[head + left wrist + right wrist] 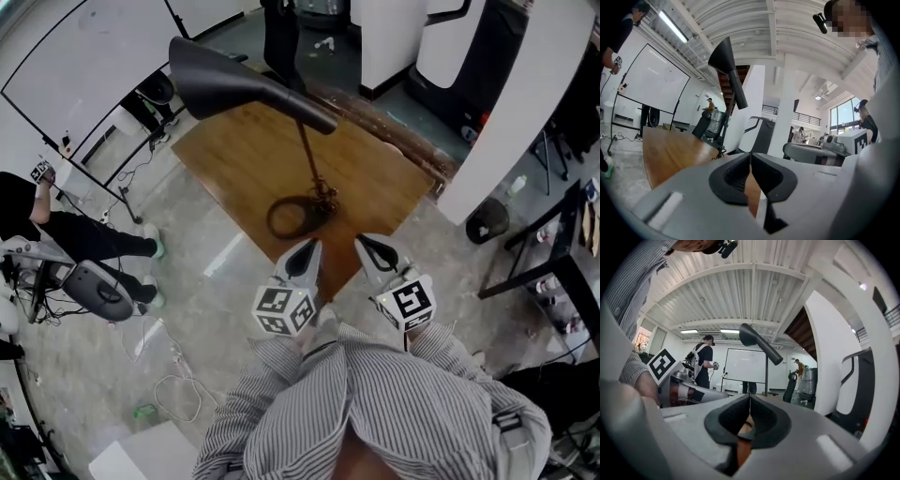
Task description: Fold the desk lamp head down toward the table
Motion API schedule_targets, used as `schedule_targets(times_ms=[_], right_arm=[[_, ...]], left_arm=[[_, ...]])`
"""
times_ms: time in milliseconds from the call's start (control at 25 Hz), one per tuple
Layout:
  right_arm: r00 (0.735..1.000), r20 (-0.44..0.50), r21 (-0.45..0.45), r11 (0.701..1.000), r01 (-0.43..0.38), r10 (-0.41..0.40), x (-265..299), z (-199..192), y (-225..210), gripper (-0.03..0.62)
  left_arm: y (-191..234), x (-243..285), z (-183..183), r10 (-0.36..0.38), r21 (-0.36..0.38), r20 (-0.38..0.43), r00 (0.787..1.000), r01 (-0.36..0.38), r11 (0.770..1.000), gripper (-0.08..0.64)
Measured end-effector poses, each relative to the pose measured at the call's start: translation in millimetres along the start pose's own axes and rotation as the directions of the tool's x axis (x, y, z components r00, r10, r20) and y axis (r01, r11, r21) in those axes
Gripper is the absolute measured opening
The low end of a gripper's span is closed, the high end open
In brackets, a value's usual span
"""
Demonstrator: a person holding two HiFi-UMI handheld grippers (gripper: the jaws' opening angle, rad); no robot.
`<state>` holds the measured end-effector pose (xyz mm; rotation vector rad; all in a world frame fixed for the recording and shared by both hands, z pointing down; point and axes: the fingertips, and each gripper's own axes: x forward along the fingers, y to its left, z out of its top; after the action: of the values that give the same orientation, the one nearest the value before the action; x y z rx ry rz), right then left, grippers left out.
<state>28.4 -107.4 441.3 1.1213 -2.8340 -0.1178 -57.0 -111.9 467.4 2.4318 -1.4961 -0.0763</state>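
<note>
The desk lamp stands upright on the wooden table [234, 155]. Its black cone head [220, 80] sits high on a thin stem [309, 155] above a ring base [292, 217]. Both grippers hover side by side at the table's near corner, short of the base and touching nothing. My left gripper [309, 246] is shut and empty, and so is my right gripper [367, 242]. In the left gripper view the lamp head [725, 56] rises up left of the closed jaws [750, 155]. In the right gripper view the lamp head [755, 338] stands straight ahead above the closed jaws [749, 397].
A person in black [56, 225] sits on the floor at the left, near a whiteboard [84, 56]. White pillars [525, 103] stand beyond the table's far right edge. A dark round bin [487, 220] and a black rack [562, 262] are at the right. Cables [173, 394] lie on the floor.
</note>
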Motion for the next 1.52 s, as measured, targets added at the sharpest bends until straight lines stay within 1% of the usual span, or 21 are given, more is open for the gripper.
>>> schedule_targets(times_ms=[120,240,280,360,440,640,800,920,1000,1240,1360,1440,1520], right_arm=[[0.999,0.012,-0.084,0.996,0.031,-0.03,35.0,18.4,-13.4,0.003],[0.999,0.032,-0.177,0.983,0.048,-0.043,57.5,31.7,-21.1,0.018],[0.998,0.042,-0.19,0.98,0.053,-0.046,61.8,33.8,-23.1,0.02],[0.997,0.061,-0.183,0.981,0.065,-0.054,66.6,35.8,-29.0,0.026],[0.995,0.064,-0.19,0.978,0.084,-0.073,71.0,37.6,-36.8,0.045],[0.992,0.039,-0.266,0.956,0.126,-0.12,91.1,47.8,-62.9,0.096],[0.987,0.042,-0.353,0.922,0.16,-0.155,107.8,66.3,-85.7,0.145],[0.984,0.011,-0.468,0.869,0.162,-0.177,120.1,77.8,-94.7,0.18],[0.983,0.001,-0.519,0.84,0.157,-0.183,127.0,83.0,-96.5,0.191],[0.979,0.006,-0.613,0.773,0.164,-0.203,141.4,87.1,-101.9,0.195],[0.98,0.019,-0.648,0.744,0.164,-0.199,145.2,88.9,-102.3,0.195],[0.98,0.041,-0.657,0.734,0.173,-0.195,145.6,90.4,-103.0,0.195],[0.98,0.054,-0.658,0.732,0.178,-0.19,144.5,90.9,-104.1,0.193]], left_arm=[[25.9,23.5,8.6,-0.034,0.013,-0.019,0.999,0.034,0.999,0.035],[36.9,41.1,15.3,-0.084,0.001,-0.017,0.996,0.084,0.997,0.04],[38.9,45.9,15.5,-0.094,0.004,-0.017,0.995,0.094,0.996,0.048],[41.0,56.3,15.3,-0.106,0.02,-0.023,0.994,0.107,0.994,0.062],[43.6,68.2,18.7,-0.112,0.033,-0.027,0.993,0.113,0.993,0.079],[59.9,101.0,33.1,-0.094,0.059,-0.015,0.995,0.095,0.994,0.127],[66.8,124.5,36.4,-0.095,0.049,-0.031,0.995,0.097,0.994,0.138],[70.3,136.0,37.0,-0.087,0.045,-0.033,0.996,0.088,0.995,0.14],[71.2,142.2,35.6,-0.084,0.04,-0.034,0.996,0.085,0.996,0.14],[72.2,154.0,28.2,-0.078,0.033,-0.051,0.996,0.079,0.996,0.138],[74.4,156.1,26.6,-0.057,0.032,-0.053,0.997,0.059,0.998,0.105],[75.9,155.9,26.3,-0.039,0.04,-0.05,0.998,0.041,0.998,0.072],[75.6,156.2,25.7,-0.026,0.058,-0.047,0.999,0.029,0.998,0.061]])
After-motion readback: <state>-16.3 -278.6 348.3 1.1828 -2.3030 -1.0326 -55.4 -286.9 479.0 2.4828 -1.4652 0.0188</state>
